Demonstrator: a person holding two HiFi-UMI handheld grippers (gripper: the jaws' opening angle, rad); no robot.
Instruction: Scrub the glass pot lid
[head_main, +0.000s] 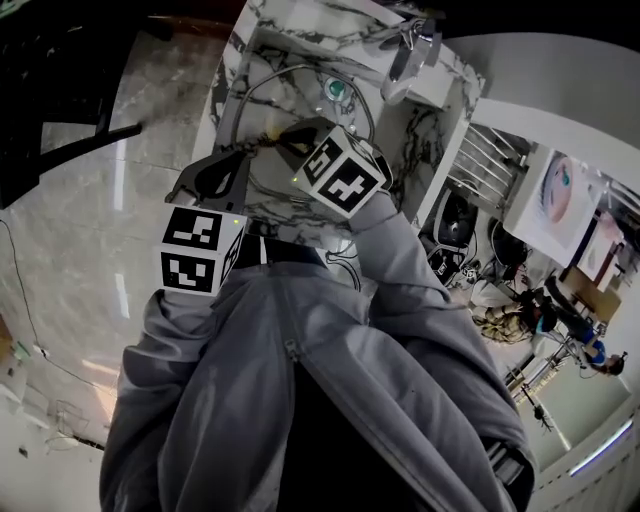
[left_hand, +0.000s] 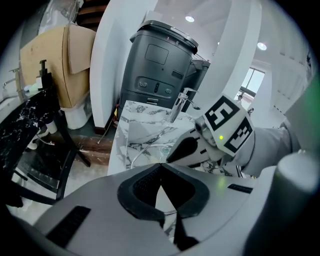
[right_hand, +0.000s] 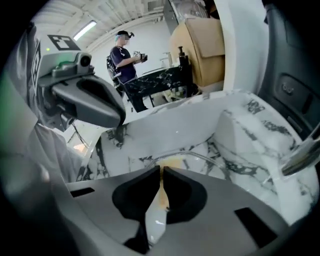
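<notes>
The glass pot lid lies inside the marble sink, its thin rim tracing a wide arc across the veined basin, with the faucet at the sink's far edge. The left gripper has its 2 jaws closed tip to tip with nothing visible between them. It sits at the near left side of the sink, close to the lid's rim, and whether it touches the rim cannot be told. The right gripper points steeply down over the lid, its jaws nearly together and pinching a thin yellow-brown pad. An edge of the pad pokes out past the tips, just above the glass. In the head view the 2 grippers are close together, tips angled toward each other, and the sleeves of a grey jacket fill the foreground. Beyond the sink, the left gripper view shows a tall dark bin and a cardboard box. The right gripper view shows a person standing well back by a dark table.
</notes>
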